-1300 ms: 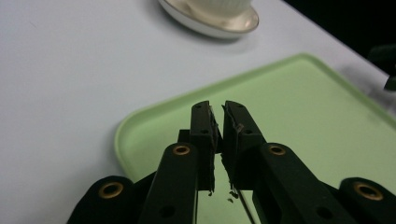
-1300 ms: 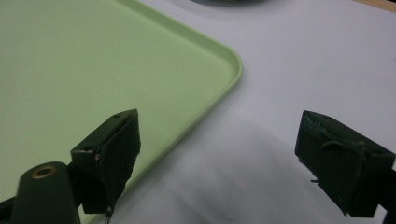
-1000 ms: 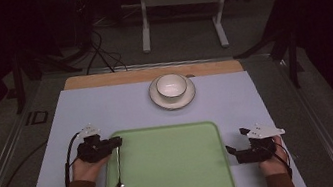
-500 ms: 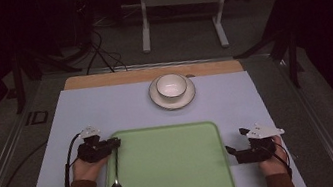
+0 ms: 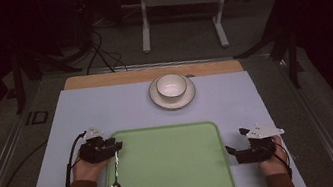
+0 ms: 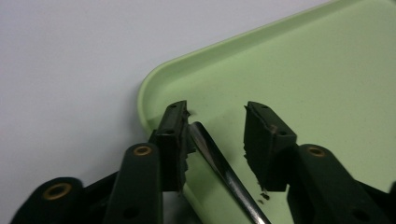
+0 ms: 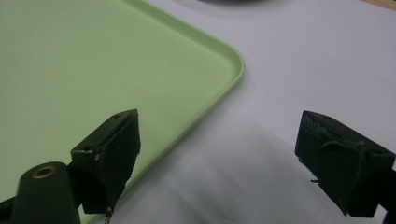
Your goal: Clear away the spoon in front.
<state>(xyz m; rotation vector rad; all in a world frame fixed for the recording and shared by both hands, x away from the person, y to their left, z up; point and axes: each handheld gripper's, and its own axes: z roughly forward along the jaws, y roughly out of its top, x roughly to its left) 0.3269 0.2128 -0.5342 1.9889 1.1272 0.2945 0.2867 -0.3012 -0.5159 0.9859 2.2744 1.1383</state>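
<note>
A pale green tray (image 5: 171, 166) lay on the lavender-grey tabletop (image 5: 106, 108), near the person's edge. A metal spoon (image 5: 115, 175) rested along the tray's left side, its bowl toward the person and its handle running up to the left tool (image 5: 114, 145). In the left gripper view the left tool (image 6: 215, 135) stood with its jaws apart over the tray's (image 6: 303, 84) corner; the spoon's handle (image 6: 219, 163) lay in the gap, touching the inner face of the left-hand jaw (the other jaw stood clear of it), so nothing was clamped. The left hand (image 5: 85, 169) held that tool at the tray's left rim.

The right tool (image 5: 236, 145) sat just beside the tray's right edge, held by the right hand (image 5: 269, 161). In the right gripper view its (image 7: 219, 154) jaws were spread wide with nothing between them, one over the tray's (image 7: 93, 60) rim, the other over bare tabletop (image 7: 303, 60).

Well apart from both, at the far side of the tabletop, a white cup (image 5: 171, 85) stood on a saucer (image 5: 158, 100).
</note>
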